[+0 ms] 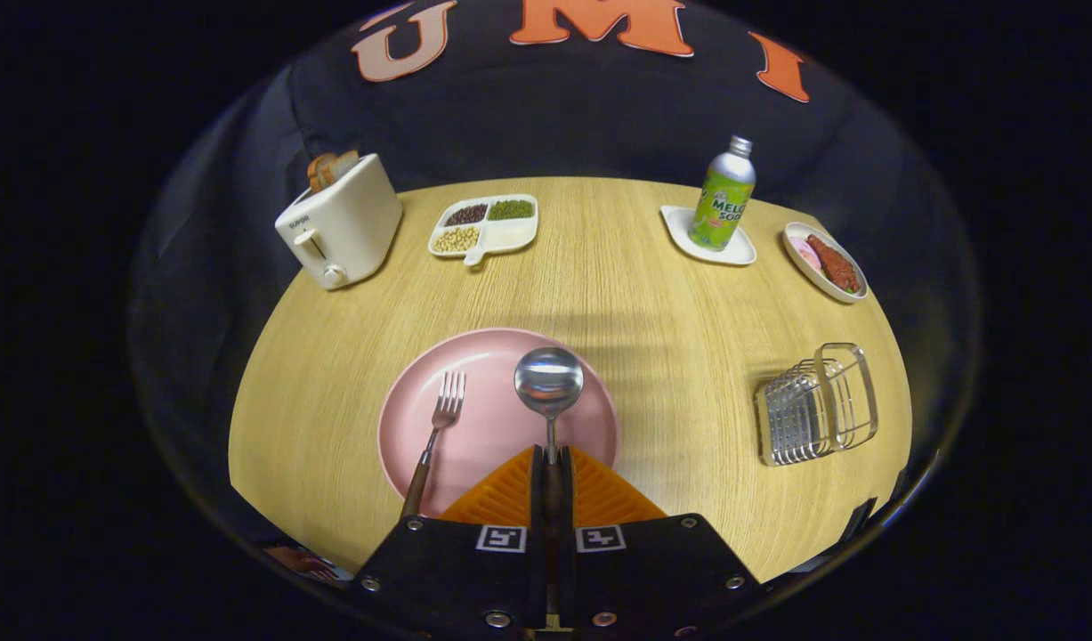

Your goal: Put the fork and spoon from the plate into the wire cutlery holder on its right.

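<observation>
Gripper: closed on the handle of the spoon, both fingers pressing it from either side, almost no gap between them.
Spoon: clamped by the handle, bowl pointing straight ahead of the fingertips, over the pink plate; lifted or resting, cannot tell.
Spoon axis: in line with the fingers, running away from them.
Fork: on the plate just left of the fingers, tines pointing ahead, handle trailing back past the near rim; free, not gripped.
Holder: wire basket on the table, well off to the right of the fingers and slightly ahead, apart from the plate; appears to lie tilted or on its side, opening hard to judge.
Key relation: holder to the right of the held spoon, so likely a sideways carry to the right with the spoon then turned to enter the basket.
Step in hand: spoon grasped, not yet delivered; fork waiting.
Risk: thin handle may pivot between the fingers during the swing.
Far beyond: toaster, divided snack tray, soda bottle on a small coaster, food dish; none in the way.
</observation>
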The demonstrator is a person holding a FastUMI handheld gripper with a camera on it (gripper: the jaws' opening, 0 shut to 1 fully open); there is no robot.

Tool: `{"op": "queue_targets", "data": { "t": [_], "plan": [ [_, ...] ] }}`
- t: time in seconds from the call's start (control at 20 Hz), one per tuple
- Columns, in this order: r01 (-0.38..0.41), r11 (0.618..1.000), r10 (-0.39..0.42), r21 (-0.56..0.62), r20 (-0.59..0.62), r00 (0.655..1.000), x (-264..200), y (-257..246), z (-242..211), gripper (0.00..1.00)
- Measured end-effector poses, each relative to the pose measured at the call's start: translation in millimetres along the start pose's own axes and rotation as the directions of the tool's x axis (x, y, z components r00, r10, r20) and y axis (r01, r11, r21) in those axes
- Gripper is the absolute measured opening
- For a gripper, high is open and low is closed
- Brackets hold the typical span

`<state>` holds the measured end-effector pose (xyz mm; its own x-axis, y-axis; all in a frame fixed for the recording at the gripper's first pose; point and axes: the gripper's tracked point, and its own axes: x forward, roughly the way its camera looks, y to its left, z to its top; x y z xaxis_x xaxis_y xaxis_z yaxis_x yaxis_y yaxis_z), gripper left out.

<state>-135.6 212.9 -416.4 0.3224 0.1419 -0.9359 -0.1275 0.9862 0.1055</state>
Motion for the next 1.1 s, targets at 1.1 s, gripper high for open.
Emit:
{"op": "queue_targets", "data": {
  "t": [1.1],
  "plan": [
    [0.116, 0.993, -0.118, 0.022, 0.194, 0.974, -83.8, -170.0, 56.8, 0.05]
  ]
}}
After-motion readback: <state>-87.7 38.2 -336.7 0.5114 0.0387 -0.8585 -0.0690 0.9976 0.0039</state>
